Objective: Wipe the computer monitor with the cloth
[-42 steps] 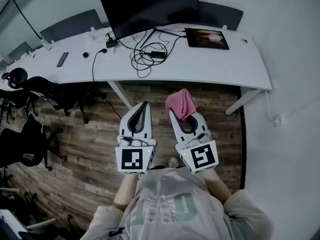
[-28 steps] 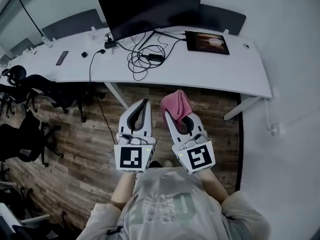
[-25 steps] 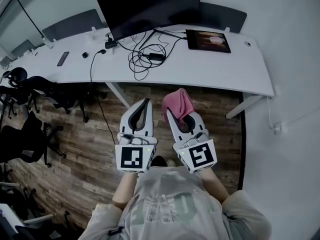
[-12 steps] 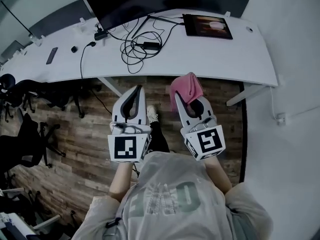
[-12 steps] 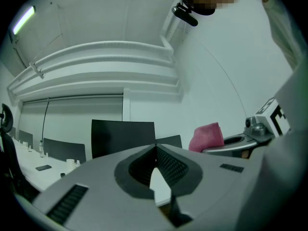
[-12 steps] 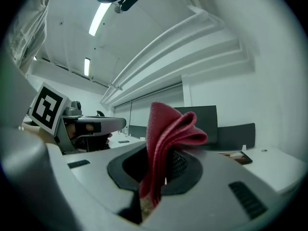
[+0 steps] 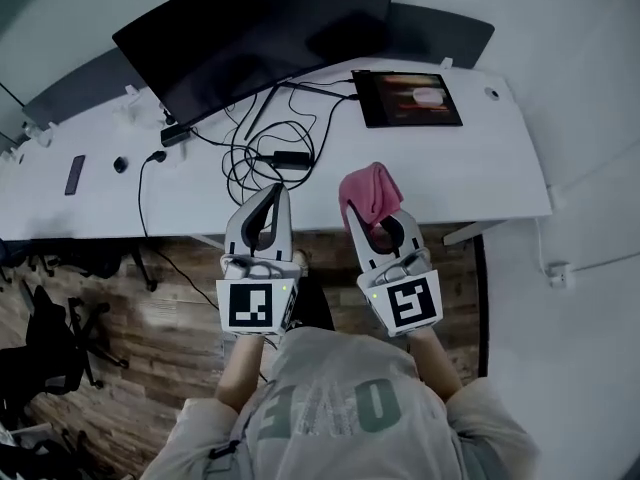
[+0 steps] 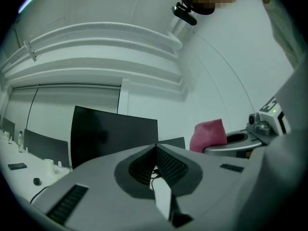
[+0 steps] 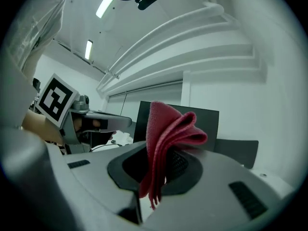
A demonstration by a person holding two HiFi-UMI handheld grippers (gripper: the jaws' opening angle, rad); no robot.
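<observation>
A dark monitor point(image 7: 255, 38) stands at the back of a white tabletop point(image 7: 480, 173). A tangle of cables point(image 7: 262, 158) lies before it, directly ahead of the left gripper point(image 7: 276, 192). A tablet point(image 7: 406, 98) lies flat to the right. Bare tabletop between cables and tablet lies ahead of the right gripper point(image 7: 360, 211), which clamps a pink cloth point(image 7: 368, 188)

Monitor point(image 7: 260, 38), upper part beyond the head view's top edge

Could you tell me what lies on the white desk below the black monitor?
Tangled black cables and a small black adapter; the black monitor covers the white desk behind them.
</observation>
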